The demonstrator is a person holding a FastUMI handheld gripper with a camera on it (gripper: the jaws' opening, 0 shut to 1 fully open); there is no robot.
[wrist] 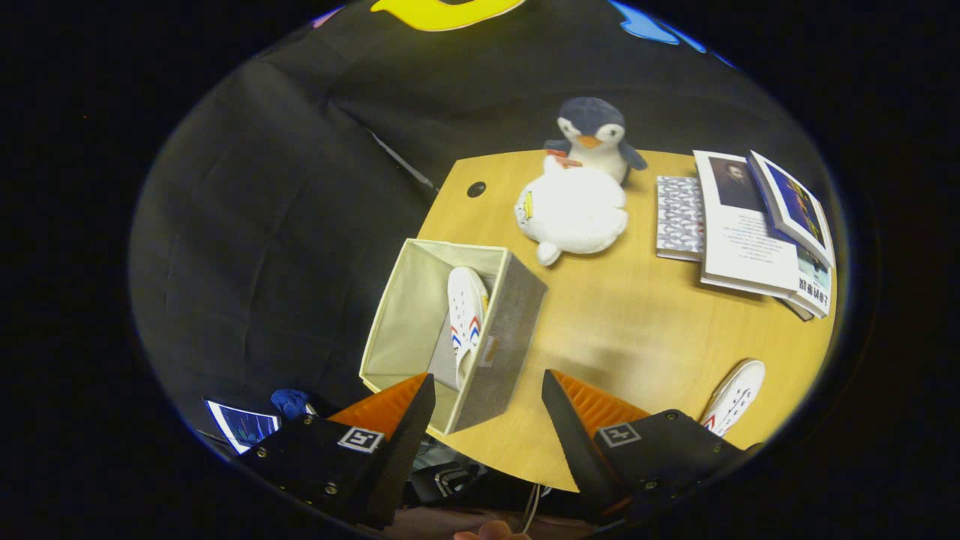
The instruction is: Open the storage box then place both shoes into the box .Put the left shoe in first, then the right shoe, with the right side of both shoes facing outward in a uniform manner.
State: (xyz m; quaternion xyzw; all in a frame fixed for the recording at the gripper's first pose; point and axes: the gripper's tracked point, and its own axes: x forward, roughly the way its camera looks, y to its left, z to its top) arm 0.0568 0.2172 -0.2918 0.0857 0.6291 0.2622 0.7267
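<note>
The gripper (487, 409) is hovering above the near edge of the light wooden table (622, 315) with its fingers spread wide and holding nothing. The open grey fabric storage box with a cream lining (409, 322) is sitting just ahead of the fingers, toward 11 o'clock, at the table's left corner. One white canvas shoe with red and blue chevron marks (465, 315) is already lying on its side inside the box, against the grey wall at the 3 o'clock side. The second white canvas shoe (736, 394) is resting on the table at 3 o'clock of the right finger, near the table's rim and partly hidden behind that finger.

Risks, as judged from this position:
- The second shoe is lying close to the table's edge; a careless approach could be nudging it off
- The box is soft-walled and overhanging the corner; pressing a shoe against its rim could be folding the wall or tipping the box off
- Orientation could be going wrong: a grip taken from the wrong side would be leaving the shoes facing different ways

A white plush toy (574, 210), a penguin plush toy (592, 135) and a stack of books (750, 225) are sitting well beyond, around 12 to 2 o'clock, clear of the working path
</note>
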